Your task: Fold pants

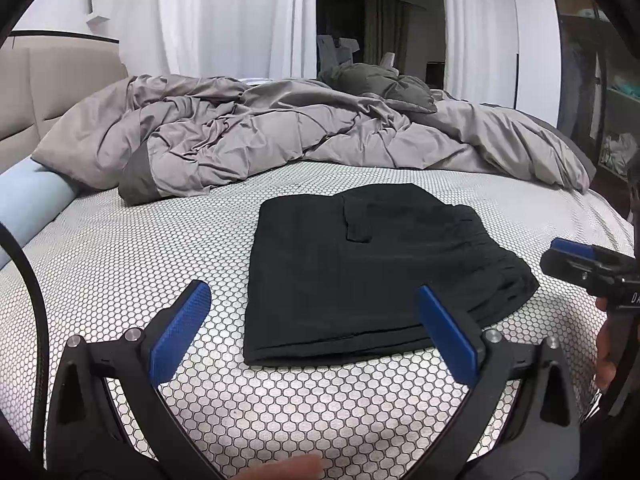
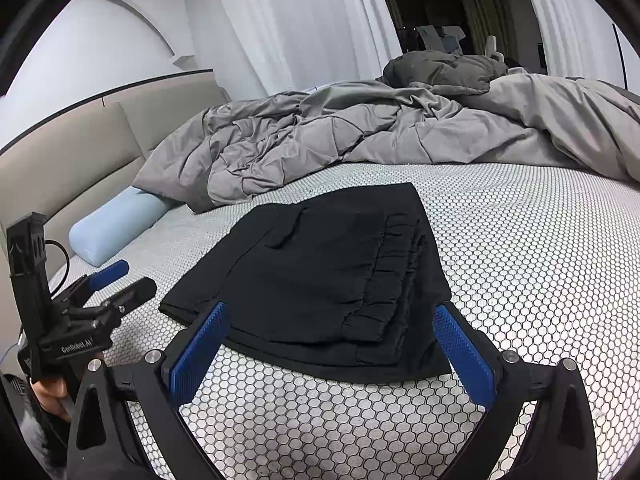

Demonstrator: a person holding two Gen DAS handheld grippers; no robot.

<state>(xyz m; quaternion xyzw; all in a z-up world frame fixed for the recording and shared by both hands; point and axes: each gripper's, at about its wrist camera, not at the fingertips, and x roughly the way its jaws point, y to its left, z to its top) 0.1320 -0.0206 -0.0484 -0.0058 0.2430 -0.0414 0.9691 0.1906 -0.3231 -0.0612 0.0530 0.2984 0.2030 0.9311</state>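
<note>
Black pants [image 1: 360,264] lie folded into a compact rectangle on the honeycomb-patterned mattress [image 1: 140,264], elastic waistband on the right side. My left gripper [image 1: 314,294] hovers just short of the near edge, jaws wide open, nothing between the blue pads. In the right wrist view the same pants [image 2: 320,280] lie ahead, waistband ruffles facing me. My right gripper [image 2: 332,312] is open too, its pads apart over the near edge of the cloth without pressing it. Each gripper shows in the other's view: the right gripper [image 1: 568,258] at the right edge, the left gripper [image 2: 120,280] at the left.
A crumpled grey duvet [image 1: 280,132] is bunched along the far half of the bed. A light blue bolster [image 2: 116,224] lies by the beige headboard [image 2: 80,152]. White curtains [image 1: 224,16] hang behind. A shelf unit [image 1: 612,80] stands at the right.
</note>
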